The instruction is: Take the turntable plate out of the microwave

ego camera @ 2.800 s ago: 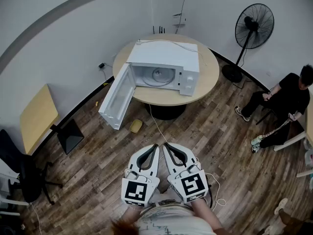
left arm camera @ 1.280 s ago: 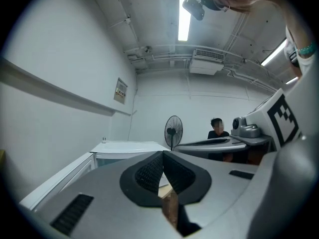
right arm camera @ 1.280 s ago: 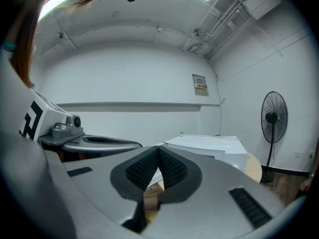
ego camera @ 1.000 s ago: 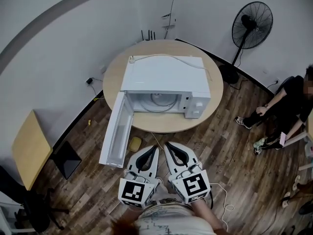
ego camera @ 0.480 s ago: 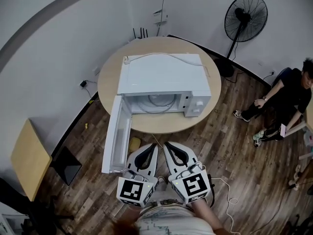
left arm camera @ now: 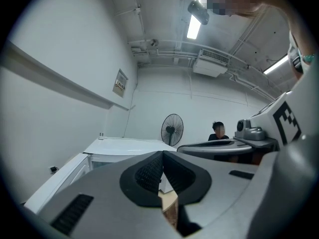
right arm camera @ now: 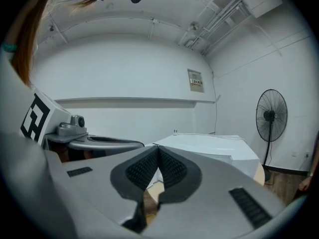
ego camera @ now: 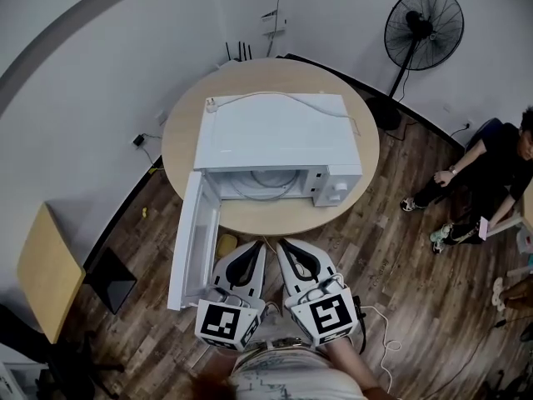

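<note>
The turntable plate (ego camera: pixel 265 182) is recorded as a pale round disc lying flat inside the cavity of the microwave (ego camera: pixel 275 132), at the centre of the head view. The microwave is set on a round wooden table (ego camera: pixel 177 136). Its door (ego camera: pixel 194 242) is swung fully open toward the lower left of the frame, past the table edge. A white cable (ego camera: pixel 287 96) is laid across the microwave's top. The left gripper (ego camera: pixel 259 249) and the right gripper (ego camera: pixel 286 247) are held side by side at lower centre, just short of the table edge, pointed toward the open cavity and apart from everything. In the left gripper view the jaws are seen clenched together with nothing between them, and the same is noted for the right gripper in its own view. A small yellow object (ego camera: pixel 226 244) is seen on the plank floor (ego camera: pixel 400 248), between the door and the left gripper. A standing fan (ego camera: pixel 423 19) is noted at upper right, a seated person (ego camera: pixel 491 173) at the right edge, and a small wooden side table (ego camera: pixel 46 273) at lower left.
</note>
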Demonstrator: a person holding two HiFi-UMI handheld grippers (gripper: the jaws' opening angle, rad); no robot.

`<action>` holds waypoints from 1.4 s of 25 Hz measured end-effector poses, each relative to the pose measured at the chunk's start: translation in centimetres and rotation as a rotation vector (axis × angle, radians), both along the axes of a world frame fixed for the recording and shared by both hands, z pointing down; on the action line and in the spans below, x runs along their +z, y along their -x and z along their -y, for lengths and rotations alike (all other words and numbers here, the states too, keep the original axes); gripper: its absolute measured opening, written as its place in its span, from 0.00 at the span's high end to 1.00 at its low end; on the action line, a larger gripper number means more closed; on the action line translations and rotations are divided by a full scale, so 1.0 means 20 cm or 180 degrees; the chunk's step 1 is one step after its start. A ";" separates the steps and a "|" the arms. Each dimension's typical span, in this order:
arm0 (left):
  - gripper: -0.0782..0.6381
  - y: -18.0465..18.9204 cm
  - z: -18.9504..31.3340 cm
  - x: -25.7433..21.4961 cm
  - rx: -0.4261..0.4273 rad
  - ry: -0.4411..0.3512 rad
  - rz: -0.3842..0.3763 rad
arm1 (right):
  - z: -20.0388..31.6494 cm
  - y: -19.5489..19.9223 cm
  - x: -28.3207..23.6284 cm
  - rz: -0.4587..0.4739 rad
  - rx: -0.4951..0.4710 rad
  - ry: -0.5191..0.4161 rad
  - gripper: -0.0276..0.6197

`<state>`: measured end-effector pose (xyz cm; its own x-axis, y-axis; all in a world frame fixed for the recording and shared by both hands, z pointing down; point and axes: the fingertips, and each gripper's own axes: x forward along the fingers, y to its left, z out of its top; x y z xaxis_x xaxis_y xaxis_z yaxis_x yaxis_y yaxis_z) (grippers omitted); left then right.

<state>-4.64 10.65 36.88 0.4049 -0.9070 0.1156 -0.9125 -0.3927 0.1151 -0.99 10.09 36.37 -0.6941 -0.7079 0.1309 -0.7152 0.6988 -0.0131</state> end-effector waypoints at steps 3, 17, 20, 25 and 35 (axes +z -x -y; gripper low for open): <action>0.87 0.00 0.12 0.00 -0.0054 -0.0010 -0.0026 | 0.12 0.01 0.00 -0.0001 -0.0084 0.0017 0.97; 0.87 -0.05 0.62 -0.08 -0.0328 -0.0069 0.0066 | 0.62 0.00 -0.09 0.0072 -0.0443 -0.0028 0.97; 0.87 -0.06 0.68 -0.09 -0.0405 -0.0071 0.0094 | 0.68 -0.01 -0.09 0.0069 -0.0499 -0.0026 0.97; 0.87 -0.08 0.76 -0.10 -0.0528 -0.0089 0.0100 | 0.78 -0.05 -0.09 0.0084 -0.0608 -0.0026 0.97; 0.87 -0.09 0.89 -0.08 -0.0631 -0.0113 0.0160 | 0.91 -0.07 -0.05 0.0036 -0.0777 -0.0065 0.97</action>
<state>-2.88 -7.15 35.20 0.2126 -0.9722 0.0977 -0.9765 -0.2079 0.0566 0.35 -8.11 35.31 -0.8463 -0.5214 0.1095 -0.5249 0.8512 -0.0041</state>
